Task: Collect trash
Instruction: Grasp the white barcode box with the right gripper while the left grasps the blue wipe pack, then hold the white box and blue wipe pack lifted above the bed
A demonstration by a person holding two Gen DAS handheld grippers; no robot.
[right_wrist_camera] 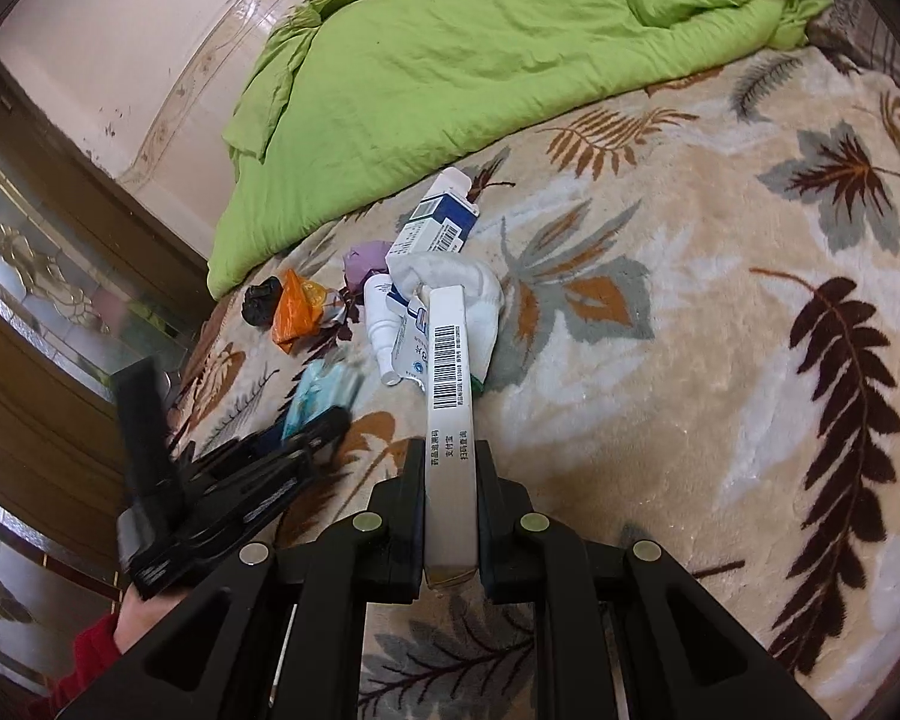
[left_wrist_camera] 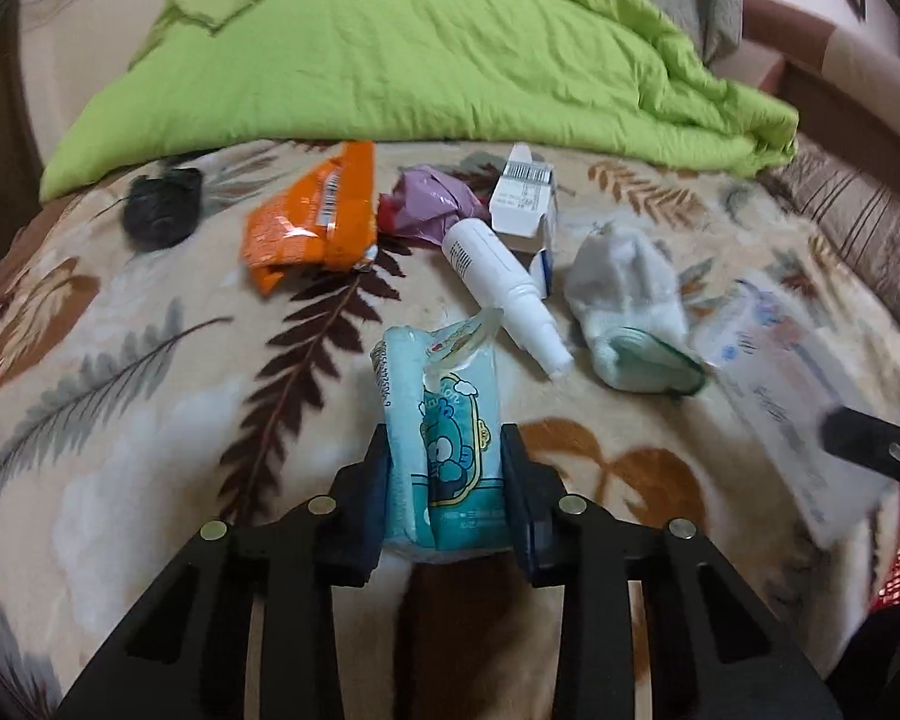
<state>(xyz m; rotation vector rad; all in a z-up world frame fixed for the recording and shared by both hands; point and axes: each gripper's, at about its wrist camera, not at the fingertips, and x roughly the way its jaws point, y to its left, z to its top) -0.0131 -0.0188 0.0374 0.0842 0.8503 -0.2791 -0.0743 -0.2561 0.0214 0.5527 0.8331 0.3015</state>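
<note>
1. Leaf-patterned blanket (left_wrist_camera: 120, 360) covered the bed, with a green quilt (left_wrist_camera: 420, 48) bunched at the far side.
2. On the blanket, from left to right in the left wrist view, lay a black lump (left_wrist_camera: 162, 204), an orange wrapper (left_wrist_camera: 312, 222), a purple wrapper (left_wrist_camera: 432, 204), a white bottle (left_wrist_camera: 504, 288) leaning against an open carton (left_wrist_camera: 525, 198), and a white sock (left_wrist_camera: 630, 306).
3. Left gripper (left_wrist_camera: 444, 480) was closed on a blue tissue pack (left_wrist_camera: 444, 438); both pads pressed its sides, and the pack was still on the blanket.
4. Right gripper (right_wrist_camera: 450, 510) was clamped on a long white box (right_wrist_camera: 450, 420), which pointed toward the pile.
5. At the far left of the right wrist view, a hand (right_wrist_camera: 135, 618) with a red sleeve (right_wrist_camera: 84, 660) held the left gripper.
</note>
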